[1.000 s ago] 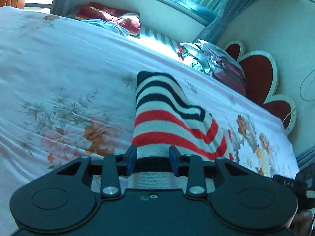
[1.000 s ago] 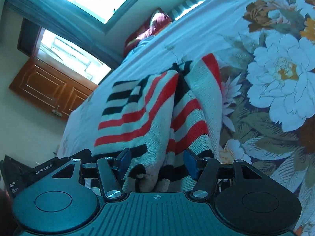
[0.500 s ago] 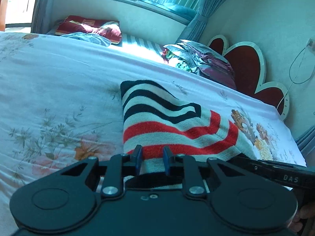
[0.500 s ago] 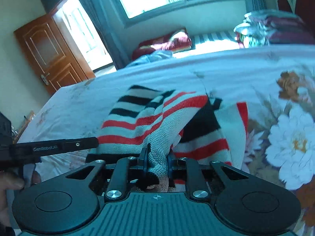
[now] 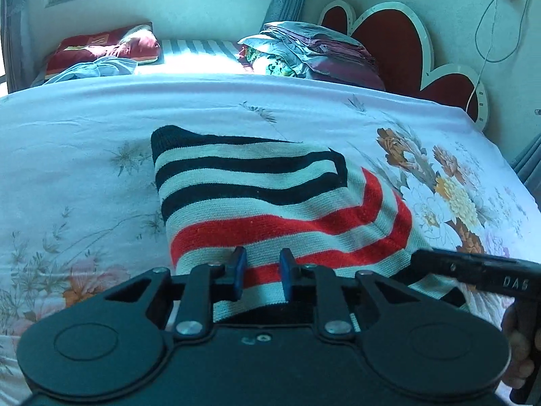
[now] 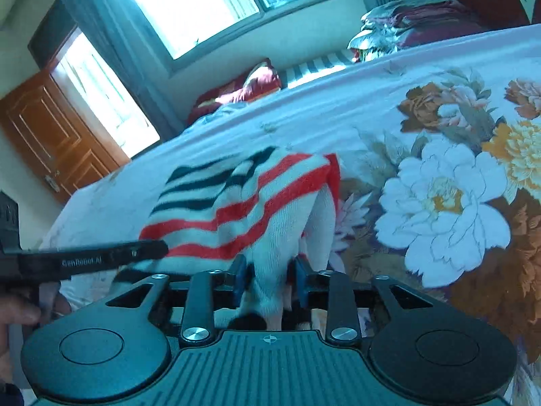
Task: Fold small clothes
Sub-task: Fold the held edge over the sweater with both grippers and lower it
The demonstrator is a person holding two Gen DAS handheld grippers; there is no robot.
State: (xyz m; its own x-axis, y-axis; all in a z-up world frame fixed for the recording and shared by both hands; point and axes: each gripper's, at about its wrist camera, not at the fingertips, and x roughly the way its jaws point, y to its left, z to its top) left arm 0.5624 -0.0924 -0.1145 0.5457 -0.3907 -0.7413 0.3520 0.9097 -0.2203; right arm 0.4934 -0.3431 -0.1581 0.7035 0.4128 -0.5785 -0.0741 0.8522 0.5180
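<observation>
A small knit sweater (image 5: pixel 263 203) with black, white and red stripes lies on the floral bedsheet (image 5: pixel 84 155). My left gripper (image 5: pixel 259 274) sits at its near hem, jaws partly apart with the hem between the blue pads. In the right wrist view the sweater (image 6: pixel 236 203) is bunched and lifted at its right side. My right gripper (image 6: pixel 268 280) has a white fold of the sweater between its pads, which stand partly apart. Each gripper shows in the other's view: the right one (image 5: pixel 473 270), the left one (image 6: pixel 84 260).
A heart-shaped red headboard (image 5: pixel 389 44) stands at the back right, with folded bedding (image 5: pixel 311 54) in front of it. A red pillow (image 5: pixel 101 47) lies at the back left. A wooden door (image 6: pixel 44 135) is at the left in the right wrist view.
Both grippers closed on the sweater's near edge half a second ago and have since widened. The sweater now lies flatter and squarer to the left camera.
</observation>
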